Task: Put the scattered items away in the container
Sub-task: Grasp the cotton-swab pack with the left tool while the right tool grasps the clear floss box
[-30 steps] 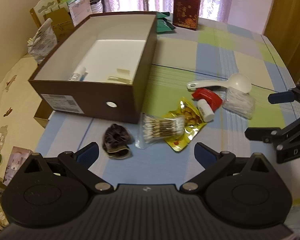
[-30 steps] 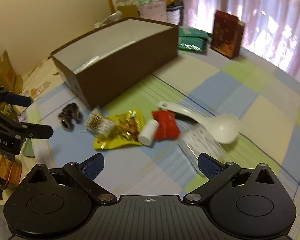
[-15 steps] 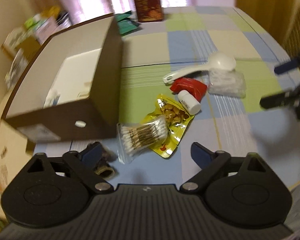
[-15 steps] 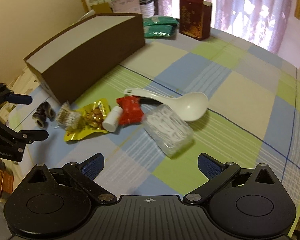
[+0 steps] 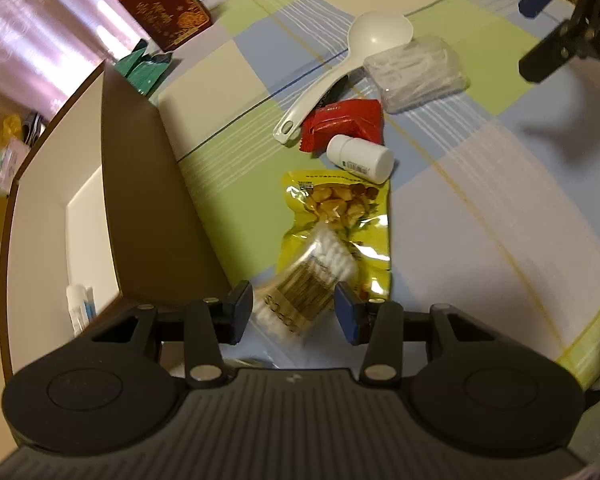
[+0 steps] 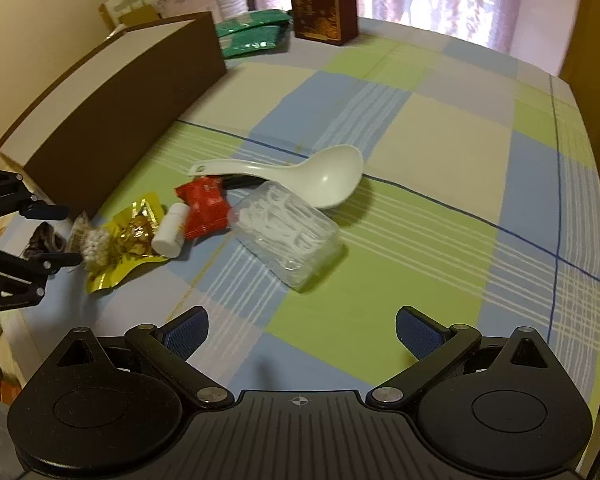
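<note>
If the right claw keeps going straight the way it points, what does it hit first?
Most likely the clear plastic box of white picks, straight ahead of the open right claw; only bare tablecloth lies between, though depth is uncertain.

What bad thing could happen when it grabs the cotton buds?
The left gripper is closing around the cotton swab bag, which lies on the yellow snack packet, so that packet might get pinched or dragged too. The bag is slippery plastic and could slide out. The brown box wall stands close and might get bumped.
</note>
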The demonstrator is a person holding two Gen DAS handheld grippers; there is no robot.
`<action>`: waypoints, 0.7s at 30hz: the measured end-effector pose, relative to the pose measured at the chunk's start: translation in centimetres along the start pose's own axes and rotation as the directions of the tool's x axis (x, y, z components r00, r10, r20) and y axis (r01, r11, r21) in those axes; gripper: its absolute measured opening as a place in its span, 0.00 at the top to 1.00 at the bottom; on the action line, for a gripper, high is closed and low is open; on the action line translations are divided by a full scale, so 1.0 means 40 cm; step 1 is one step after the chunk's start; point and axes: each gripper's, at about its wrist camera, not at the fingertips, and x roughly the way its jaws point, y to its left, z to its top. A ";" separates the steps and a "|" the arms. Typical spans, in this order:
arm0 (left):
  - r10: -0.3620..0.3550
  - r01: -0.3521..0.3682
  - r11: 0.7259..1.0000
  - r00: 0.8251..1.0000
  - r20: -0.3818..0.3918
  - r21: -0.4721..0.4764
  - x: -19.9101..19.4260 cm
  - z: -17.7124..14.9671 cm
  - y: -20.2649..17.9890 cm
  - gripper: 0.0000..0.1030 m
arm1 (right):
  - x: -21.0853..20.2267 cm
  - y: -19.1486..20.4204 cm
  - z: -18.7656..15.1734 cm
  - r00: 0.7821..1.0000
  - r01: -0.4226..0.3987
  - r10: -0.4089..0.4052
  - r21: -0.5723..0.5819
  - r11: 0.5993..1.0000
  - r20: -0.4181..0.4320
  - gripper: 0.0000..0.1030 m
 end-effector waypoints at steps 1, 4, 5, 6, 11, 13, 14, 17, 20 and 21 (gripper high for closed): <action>-0.006 0.006 1.000 1.000 0.002 0.023 0.003 0.000 0.001 0.60 | 0.002 -0.002 0.000 1.000 0.009 -0.009 0.008 1.000 -0.003 0.00; -0.036 0.035 0.996 0.999 0.005 0.080 0.017 0.000 0.000 0.56 | 0.005 -0.009 -0.002 0.999 0.031 -0.031 0.032 0.999 -0.012 0.00; -0.046 0.046 0.995 0.999 0.003 0.094 0.022 0.001 0.000 0.56 | 0.006 -0.010 -0.002 0.999 0.037 -0.037 0.040 0.999 -0.015 0.00; -0.056 0.056 0.993 0.998 0.000 0.107 0.026 0.002 -0.001 0.56 | 0.008 -0.010 -0.002 0.999 0.043 -0.042 0.046 0.998 -0.018 0.00; -0.086 0.087 0.984 0.996 -0.013 0.159 0.049 0.001 -0.007 0.55 | 0.022 -0.005 -0.001 0.998 0.052 -0.050 0.063 0.997 -0.029 0.00; -0.095 0.096 0.980 0.995 -0.016 0.174 0.063 -0.001 -0.010 0.56 | 0.029 -0.001 0.001 0.999 0.046 -0.044 0.059 0.997 -0.025 0.00; -0.102 0.103 0.979 0.995 -0.016 0.178 0.068 -0.002 -0.013 0.57 | 0.033 0.001 0.003 0.999 0.041 -0.040 0.055 0.998 -0.021 0.00; -0.127 0.124 0.974 0.992 0.000 0.188 0.067 -0.003 -0.019 0.76 | 0.046 0.006 0.012 1.000 0.014 -0.015 0.029 0.999 0.006 0.00; -0.118 0.108 0.975 0.992 0.037 0.193 0.050 -0.002 -0.020 0.81 | 0.062 0.008 0.022 0.999 -0.031 0.033 -0.032 0.999 0.041 0.00; -0.113 0.102 0.977 0.993 0.045 0.187 0.044 0.001 -0.018 0.81 | 0.067 0.008 0.026 0.998 -0.041 0.044 -0.058 0.997 0.049 0.00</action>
